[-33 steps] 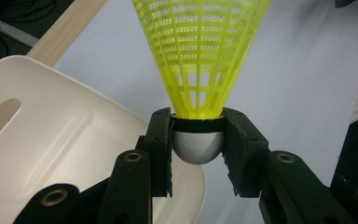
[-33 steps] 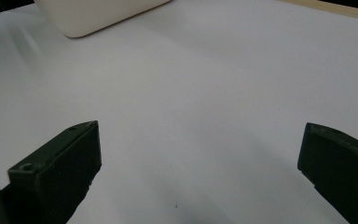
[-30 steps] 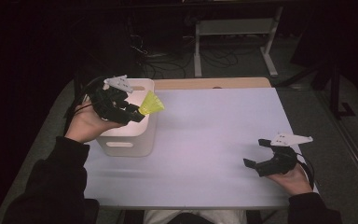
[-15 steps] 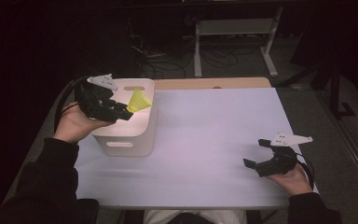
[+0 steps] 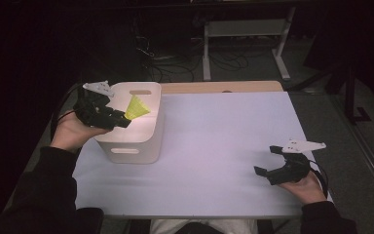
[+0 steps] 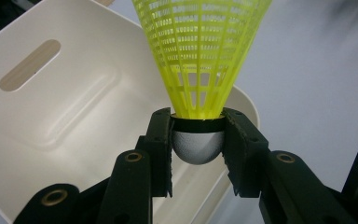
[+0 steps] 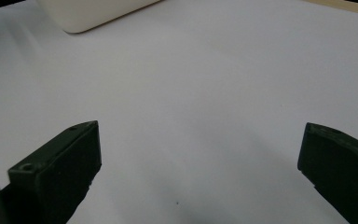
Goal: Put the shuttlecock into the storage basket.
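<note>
With your left gripper [image 6: 196,140] clenched on the shuttlecock [image 6: 200,60] just above the bin [image 6: 51,116], lower it straight inside before letting go, keeping your released right gripper [image 7: 200,163] clear.

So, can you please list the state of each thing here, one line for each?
Yellow plastic mesh shuttlecock: clamped at its grey cap, held over the bin.
White plastic storage bin: upright, open top, nothing seen inside.
Left gripper: shut on the shuttlecock.
Right gripper: open, holding nothing, low over the white table.
</note>
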### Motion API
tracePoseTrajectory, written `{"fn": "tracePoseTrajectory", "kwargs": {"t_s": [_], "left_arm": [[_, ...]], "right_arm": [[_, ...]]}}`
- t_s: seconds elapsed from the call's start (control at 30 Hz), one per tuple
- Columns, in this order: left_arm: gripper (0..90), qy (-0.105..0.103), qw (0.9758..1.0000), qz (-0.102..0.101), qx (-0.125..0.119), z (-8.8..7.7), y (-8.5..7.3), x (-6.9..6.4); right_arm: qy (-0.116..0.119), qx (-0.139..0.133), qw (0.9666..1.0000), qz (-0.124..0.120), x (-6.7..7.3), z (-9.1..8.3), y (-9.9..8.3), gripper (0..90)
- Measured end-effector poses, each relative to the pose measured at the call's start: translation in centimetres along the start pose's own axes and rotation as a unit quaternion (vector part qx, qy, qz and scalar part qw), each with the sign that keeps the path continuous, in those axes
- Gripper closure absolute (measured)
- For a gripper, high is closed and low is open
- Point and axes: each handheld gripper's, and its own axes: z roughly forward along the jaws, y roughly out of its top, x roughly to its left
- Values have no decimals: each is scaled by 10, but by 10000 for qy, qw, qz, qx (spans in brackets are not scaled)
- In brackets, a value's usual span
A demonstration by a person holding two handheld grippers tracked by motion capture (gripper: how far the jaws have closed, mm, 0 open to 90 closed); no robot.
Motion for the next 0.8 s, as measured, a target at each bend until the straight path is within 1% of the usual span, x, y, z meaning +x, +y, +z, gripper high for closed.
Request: {"fn": "tracePoseTrajectory", "kwargs": {"t_s": [0.07,0.3,0.53,0.63,0.8], "left_arm": [[648,-5,10000,-22,5,1,-1,1],[648,-15,9999,-1,104,4,-3,1],[649,-102,9994,44,332,14,-1,0],[649,-141,9992,61,364,17,0,0],[648,-143,9990,74,429,20,0,-1]], "right_arm": [[2,-3,10000,1,0,0,0,0],[1,6,10000,-5,0,0,0,0],[3,16,10000,-8,0,0,0,0],[2,15,10000,-10,0,0,0,0],[8,19,10000,-15,0,0,0,0]]}}
